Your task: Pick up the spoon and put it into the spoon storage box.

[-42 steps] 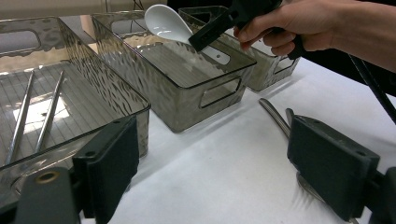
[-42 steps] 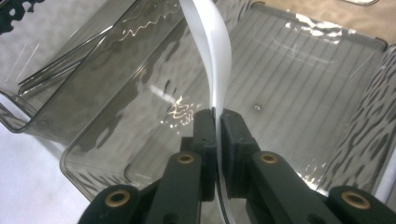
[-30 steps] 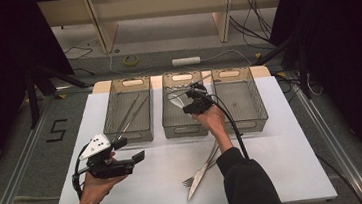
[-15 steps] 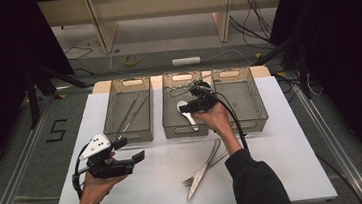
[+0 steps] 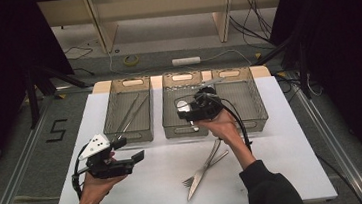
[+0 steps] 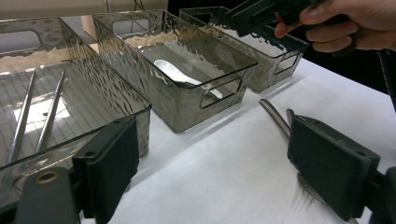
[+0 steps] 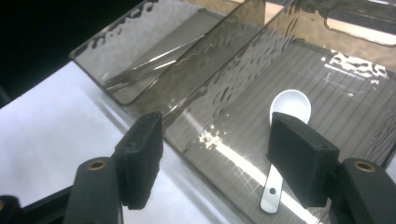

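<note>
A white spoon [image 7: 281,135] lies flat on the floor of the middle smoky bin [image 5: 174,128]; its bowl also shows in the high view [image 5: 183,104] and the left gripper view [image 6: 180,74]. My right gripper [image 5: 186,111] hovers over that bin's near half. Its jaws have just been opening and stand wide, open [image 7: 217,140], with nothing between them and the spoon below. My left gripper [image 5: 129,151] is held over the table's front left, open [image 6: 215,144] and empty. Two metal sticks [image 5: 131,113] rest in the left bin [image 5: 110,121].
A fork and a knife [image 5: 206,166] lie crossed on the white table [image 5: 284,147] in front of the middle bin, near my right forearm. The right bin [image 5: 257,107] stands beside the middle one. Floor cables and table legs sit beyond the far edge.
The right gripper opened and let go of the white spoon, which now lies in the middle bin. That hand then lifted and drew back toward the near side. The left hand stayed still.
</note>
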A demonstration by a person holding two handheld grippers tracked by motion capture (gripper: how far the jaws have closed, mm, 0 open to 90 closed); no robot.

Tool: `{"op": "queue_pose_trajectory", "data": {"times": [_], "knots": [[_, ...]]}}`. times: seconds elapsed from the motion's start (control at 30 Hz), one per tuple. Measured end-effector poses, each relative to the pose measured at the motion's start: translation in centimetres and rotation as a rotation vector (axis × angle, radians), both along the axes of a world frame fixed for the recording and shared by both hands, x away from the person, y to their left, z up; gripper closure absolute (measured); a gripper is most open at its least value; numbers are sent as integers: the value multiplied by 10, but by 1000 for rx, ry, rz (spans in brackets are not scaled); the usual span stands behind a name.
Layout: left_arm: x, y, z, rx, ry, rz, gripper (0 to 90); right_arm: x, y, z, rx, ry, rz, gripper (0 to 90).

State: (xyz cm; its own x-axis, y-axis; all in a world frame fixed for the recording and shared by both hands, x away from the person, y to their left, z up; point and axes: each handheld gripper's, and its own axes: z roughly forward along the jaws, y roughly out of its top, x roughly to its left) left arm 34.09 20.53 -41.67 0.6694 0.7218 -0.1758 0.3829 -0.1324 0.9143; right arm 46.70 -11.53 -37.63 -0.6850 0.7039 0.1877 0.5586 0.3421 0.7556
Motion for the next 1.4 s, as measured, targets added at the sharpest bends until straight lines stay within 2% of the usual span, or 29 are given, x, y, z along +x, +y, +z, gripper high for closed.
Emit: {"op": "queue_pose_trajectory", "data": {"times": [0.23, 0.6, 0.83, 0.9, 1.4], "knots": [[0, 0, 0, 0, -1, 1, 164, -16, -8, -3, 21, -19, 9, 343], [0, 0, 0, 0, 0, 2, 164, -33, -16, -11, 17, -35, 25, 329], [0, 0, 0, 1, 1, 4, 164, -42, -21, -19, 38, -21, 21, 328], [0, 0, 0, 1, 1, 3, 164, -44, -22, -23, 21, -20, 33, 328], [1, 0, 0, 1, 4, 4, 164, -46, -31, -42, -5, 7, 30, 318]]}}
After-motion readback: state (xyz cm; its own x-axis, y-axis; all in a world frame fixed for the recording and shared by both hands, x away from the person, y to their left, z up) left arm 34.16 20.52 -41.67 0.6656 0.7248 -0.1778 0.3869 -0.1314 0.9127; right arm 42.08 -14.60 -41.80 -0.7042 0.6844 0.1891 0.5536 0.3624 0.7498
